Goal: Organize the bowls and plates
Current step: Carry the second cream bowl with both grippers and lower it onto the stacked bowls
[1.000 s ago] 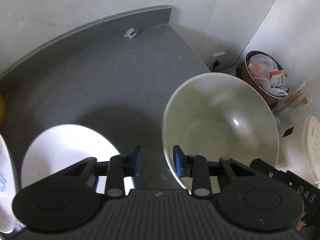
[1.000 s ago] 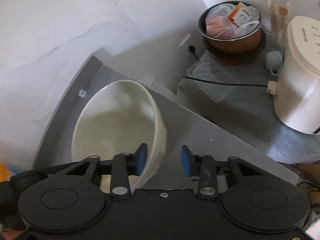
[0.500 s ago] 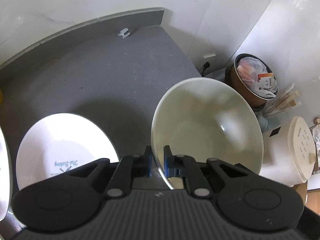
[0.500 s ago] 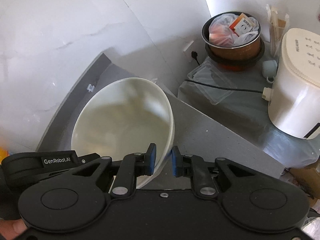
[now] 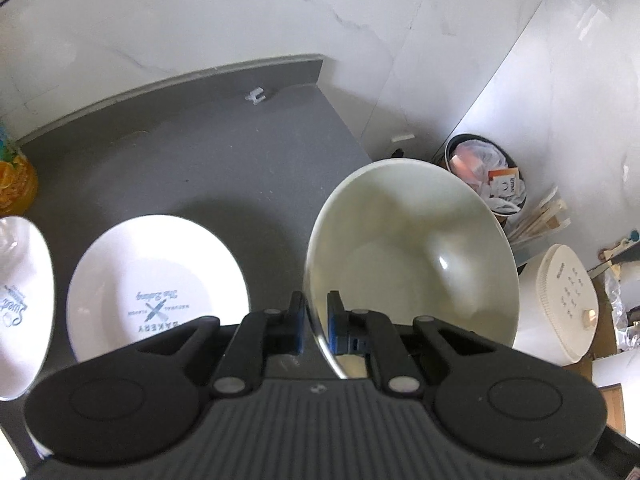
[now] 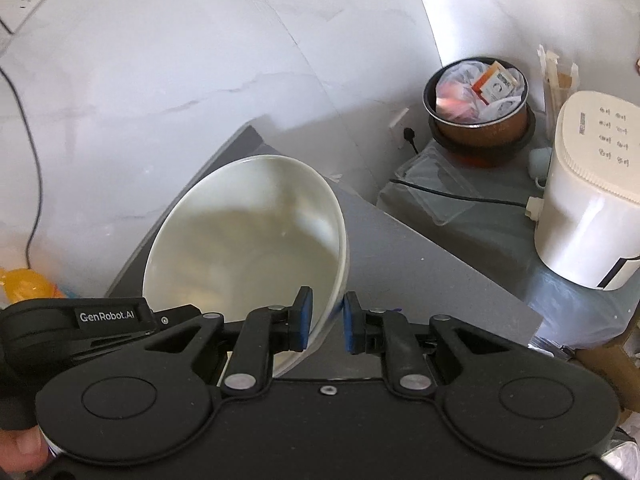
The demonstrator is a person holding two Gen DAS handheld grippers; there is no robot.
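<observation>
A large cream bowl (image 5: 412, 256) hangs tilted above the grey counter (image 5: 200, 168), held on two sides. My left gripper (image 5: 314, 320) is shut on its left rim, with the blue pads pinching the wall. On the opposite rim my right gripper (image 6: 325, 320) is shut too, one pad inside the bowl (image 6: 244, 248) and one outside. A white plate (image 5: 156, 284) with a blue bakery print lies on the counter left of the bowl. Part of a second white printed plate (image 5: 20, 300) shows at the left edge.
A brown pot (image 6: 478, 108) stuffed with bags, a white appliance (image 6: 588, 208) with a cable and a clear lid (image 6: 436, 188) sit on a lower surface to the right. An orange packet (image 5: 16, 180) is at the far left. Marble walls enclose the counter's back.
Both grippers closed from open onto the bowl's rim, then rose with it. The bowl has come up off the counter, and more of the printed plate shows.
</observation>
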